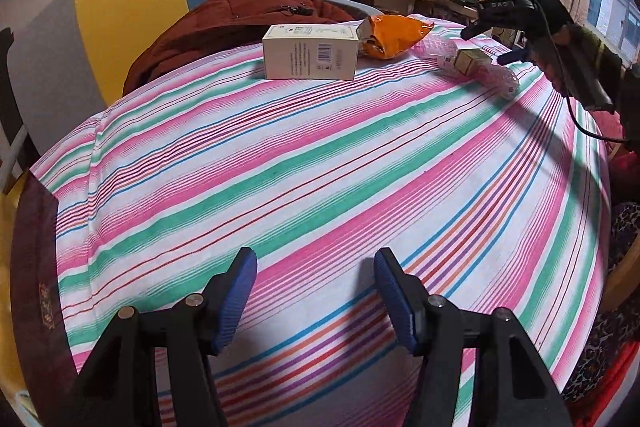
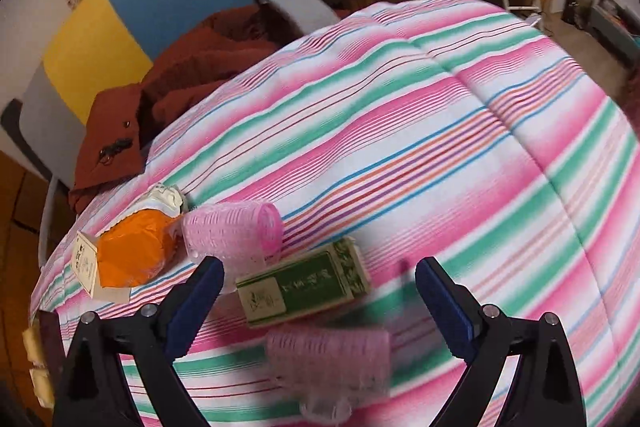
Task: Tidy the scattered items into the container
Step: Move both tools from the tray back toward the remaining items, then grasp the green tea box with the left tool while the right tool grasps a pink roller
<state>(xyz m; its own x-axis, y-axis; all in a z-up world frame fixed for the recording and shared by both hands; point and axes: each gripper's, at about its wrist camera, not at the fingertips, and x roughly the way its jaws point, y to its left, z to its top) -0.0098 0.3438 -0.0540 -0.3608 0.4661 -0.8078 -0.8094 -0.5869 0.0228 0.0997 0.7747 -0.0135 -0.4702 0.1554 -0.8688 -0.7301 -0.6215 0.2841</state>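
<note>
Nearest, right gripper (image 2: 318, 287) stood spread wide, pinching nothing, above a pink roller (image 2: 328, 359) and green box (image 2: 304, 287); second roller (image 2: 232, 231) and orange bag (image 2: 132, 251) lay beyond. Left gripper (image 1: 316, 263) gaped empty over striped cloth (image 1: 320, 155), white box (image 1: 310, 53) far off.

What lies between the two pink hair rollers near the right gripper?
The green box lies between the far roller and the near roller, shown in the right wrist view.

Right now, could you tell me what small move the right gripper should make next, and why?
Probably lower the right gripper onto the green box: it is open, empty, and the box lies between its fingers, among two pink rollers.
</note>
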